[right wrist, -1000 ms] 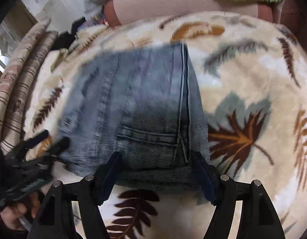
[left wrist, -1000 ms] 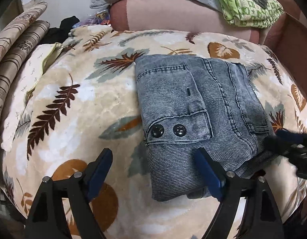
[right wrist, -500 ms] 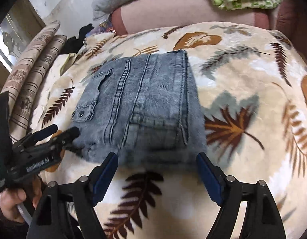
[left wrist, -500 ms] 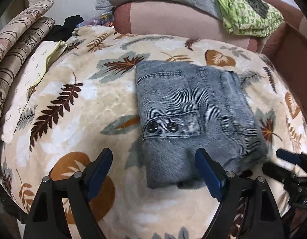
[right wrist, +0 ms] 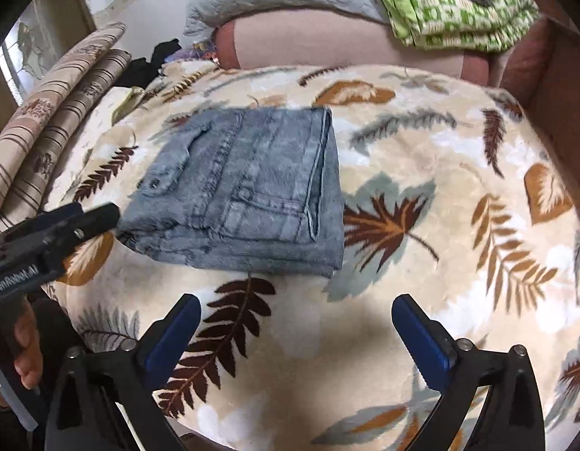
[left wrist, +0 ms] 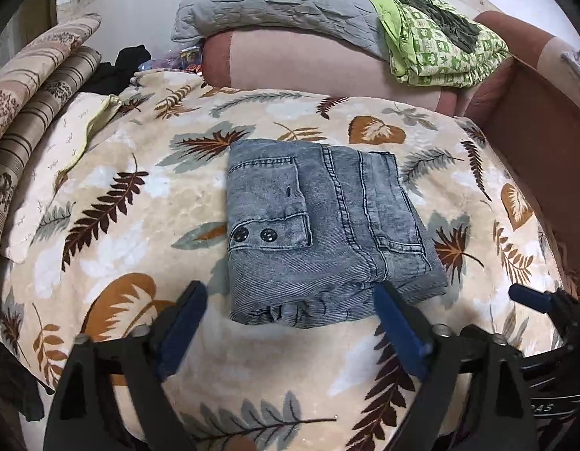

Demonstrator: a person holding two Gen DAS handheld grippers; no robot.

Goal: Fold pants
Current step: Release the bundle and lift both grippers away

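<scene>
A: Pants (left wrist: 320, 233) lie folded, a compact square mid-blanket (left wrist: 102, 225).
B: Left gripper (left wrist: 290, 323) and right gripper (right wrist: 295, 332) jaws opening, empty. Folding looks finished; next, perhaps only tidying.

Both pulling back from the folded pants (left wrist: 324, 225), jaws opening wide. Right gripper (right wrist: 295, 332) no longer straddling the pants' near edge, now hovering clear of it over the leaf blanket (right wrist: 459, 195). Left gripper (left wrist: 290, 323) lifting off too, nothing between fingers.
</scene>
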